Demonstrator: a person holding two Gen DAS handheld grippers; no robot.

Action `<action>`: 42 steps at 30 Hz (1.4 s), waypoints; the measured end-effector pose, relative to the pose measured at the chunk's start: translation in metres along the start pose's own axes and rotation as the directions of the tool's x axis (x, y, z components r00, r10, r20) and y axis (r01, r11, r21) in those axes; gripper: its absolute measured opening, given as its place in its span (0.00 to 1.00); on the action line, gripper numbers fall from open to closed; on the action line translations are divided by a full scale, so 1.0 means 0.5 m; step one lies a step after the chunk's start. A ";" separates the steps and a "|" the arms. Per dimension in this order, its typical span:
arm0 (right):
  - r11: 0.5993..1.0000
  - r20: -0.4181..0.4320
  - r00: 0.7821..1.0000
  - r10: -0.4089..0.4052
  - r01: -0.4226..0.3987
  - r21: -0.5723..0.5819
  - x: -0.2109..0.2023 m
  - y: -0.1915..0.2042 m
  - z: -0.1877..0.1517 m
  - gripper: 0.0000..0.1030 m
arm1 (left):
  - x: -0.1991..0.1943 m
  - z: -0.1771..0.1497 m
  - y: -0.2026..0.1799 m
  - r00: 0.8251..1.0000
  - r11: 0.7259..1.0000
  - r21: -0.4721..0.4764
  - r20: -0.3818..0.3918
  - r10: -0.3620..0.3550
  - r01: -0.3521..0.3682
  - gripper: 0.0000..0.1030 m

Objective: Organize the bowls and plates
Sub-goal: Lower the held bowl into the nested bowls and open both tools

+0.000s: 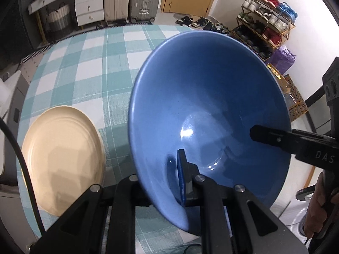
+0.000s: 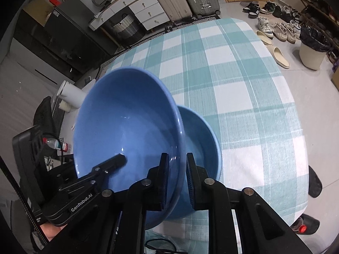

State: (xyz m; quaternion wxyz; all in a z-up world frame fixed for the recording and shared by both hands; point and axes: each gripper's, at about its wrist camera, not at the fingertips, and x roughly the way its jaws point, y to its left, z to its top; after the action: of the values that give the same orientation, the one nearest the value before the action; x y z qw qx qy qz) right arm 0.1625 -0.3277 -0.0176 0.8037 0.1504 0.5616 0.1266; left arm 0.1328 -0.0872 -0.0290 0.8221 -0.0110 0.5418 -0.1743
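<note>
Nearest the lens is the left gripper, its jaws pinched on the near rim of a blue bowl, one finger inside the wall and the other behind it. The right gripper clamps the opposite rim the same way, so the bowl hangs tilted between the two, clear of the table. Two grips on opposite edges look like a way to keep a wide, smooth bowl from swinging (a single pinch on one rim would likely let it tip).

In the right wrist view a second, paler blue bowl sits on the cloth just behind and below the carried one, probably where it is meant to nest. A cream plate lies flat on the table to the left, apart from both bowls.

The table wears a teal-and-white checked cloth. Around it are suitcases, white drawers, a shoe rack and a lined bin.
</note>
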 end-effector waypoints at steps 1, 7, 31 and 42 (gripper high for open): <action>1.000 -0.001 1.000 -0.001 0.001 0.004 0.004 -0.003 -0.001 0.16 | 0.001 -0.001 0.000 1.000 1.000 0.002 0.004 0.008 -0.008 0.14; 1.000 0.007 1.000 0.016 -0.016 0.021 0.017 -0.022 -0.016 0.16 | -0.003 -0.019 -0.023 0.994 0.994 0.051 0.053 0.092 -0.094 0.15; 1.000 0.095 0.995 -0.004 0.005 -0.002 0.027 -0.038 -0.071 0.18 | 0.015 -0.081 -0.035 0.966 0.975 0.054 0.156 0.206 -0.217 0.25; 0.999 0.196 0.980 -0.041 0.047 -0.023 0.003 -0.039 -0.088 0.20 | 0.009 -0.090 -0.046 0.957 0.972 0.051 0.193 0.215 -0.229 0.42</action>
State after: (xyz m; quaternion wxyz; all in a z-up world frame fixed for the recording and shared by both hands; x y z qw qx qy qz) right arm 0.1225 -0.3405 -0.0407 0.8597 0.1384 0.4812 0.1013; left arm 0.0876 -0.1023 -0.0467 0.8835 0.0636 0.4535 -0.0985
